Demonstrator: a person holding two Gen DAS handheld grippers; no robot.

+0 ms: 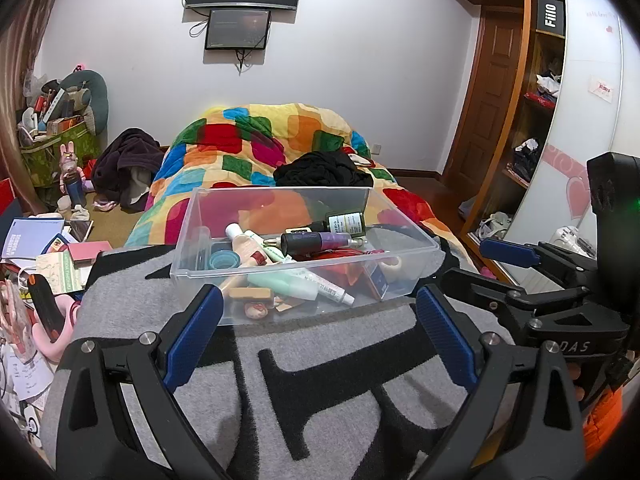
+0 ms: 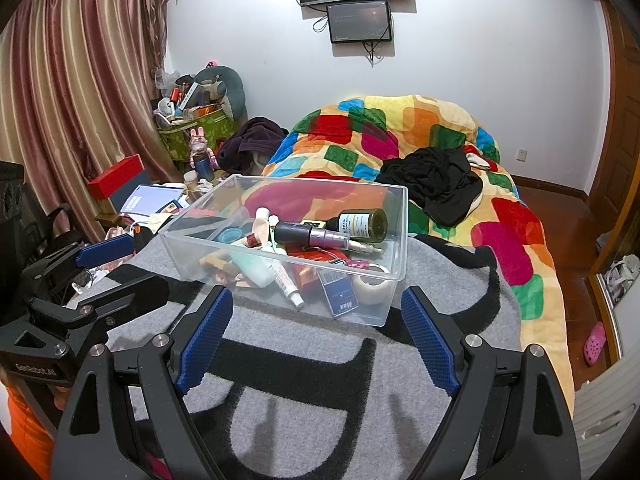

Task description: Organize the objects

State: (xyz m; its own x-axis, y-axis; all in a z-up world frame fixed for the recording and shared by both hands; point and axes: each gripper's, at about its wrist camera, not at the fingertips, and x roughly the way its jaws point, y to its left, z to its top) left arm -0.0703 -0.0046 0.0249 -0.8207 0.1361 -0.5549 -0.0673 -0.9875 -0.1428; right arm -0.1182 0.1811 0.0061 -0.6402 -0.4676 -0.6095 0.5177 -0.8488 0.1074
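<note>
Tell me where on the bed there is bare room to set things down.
Free: the grey blanket between the clear bin and both open grippers, left and right. Also the quilt right of the bin, below the black clothes. Crowded: inside the bin, and the clutter left of the bed.

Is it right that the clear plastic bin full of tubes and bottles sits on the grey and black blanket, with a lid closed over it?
Not quite. The clear plastic bin does sit on the grey and black blanket, full of tubes and bottles, but it has no lid: its top is open, as the right wrist view shows.

Black tongs (image 1: 318,334), blue pads (image 2: 430,342), orange sleeve (image 1: 602,420)
</note>
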